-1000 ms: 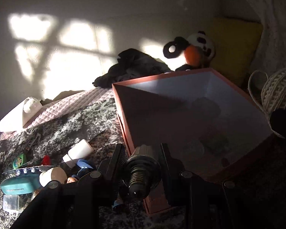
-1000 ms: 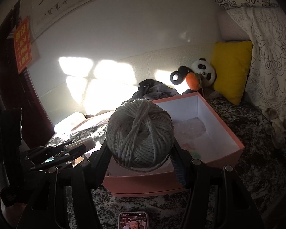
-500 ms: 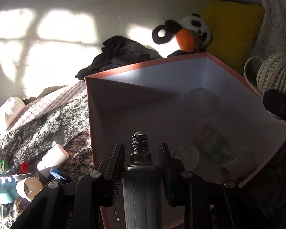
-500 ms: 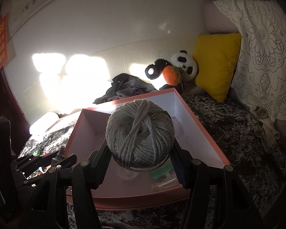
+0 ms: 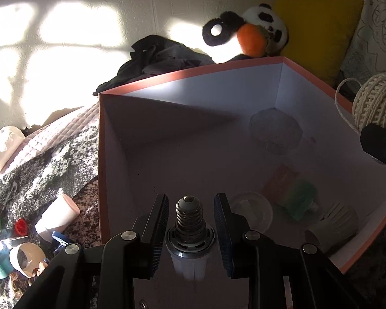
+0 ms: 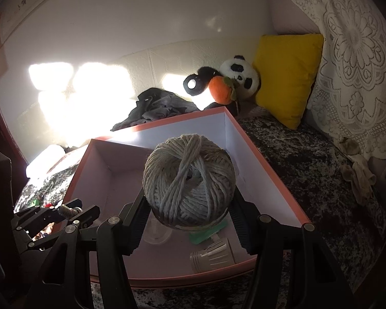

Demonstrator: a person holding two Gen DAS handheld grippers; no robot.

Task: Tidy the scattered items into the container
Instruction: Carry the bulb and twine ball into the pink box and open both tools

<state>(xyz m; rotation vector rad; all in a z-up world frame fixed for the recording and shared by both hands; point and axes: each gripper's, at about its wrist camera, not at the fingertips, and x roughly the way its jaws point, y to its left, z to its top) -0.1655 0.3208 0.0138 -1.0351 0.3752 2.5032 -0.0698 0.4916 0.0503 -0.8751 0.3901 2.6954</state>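
Left wrist view: left gripper (image 5: 190, 228), gripping the bulb (image 5: 189, 221), has swung over the box (image 5: 193, 139); right gripper (image 6: 189, 221) clasps yarn (image 6: 189, 180) alongside, both poised to drop.

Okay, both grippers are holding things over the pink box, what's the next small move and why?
Probably open the left gripper and let the screw-base light bulb fall: it already hangs over the white floor of the pink cardboard box, apart from the items lying there.
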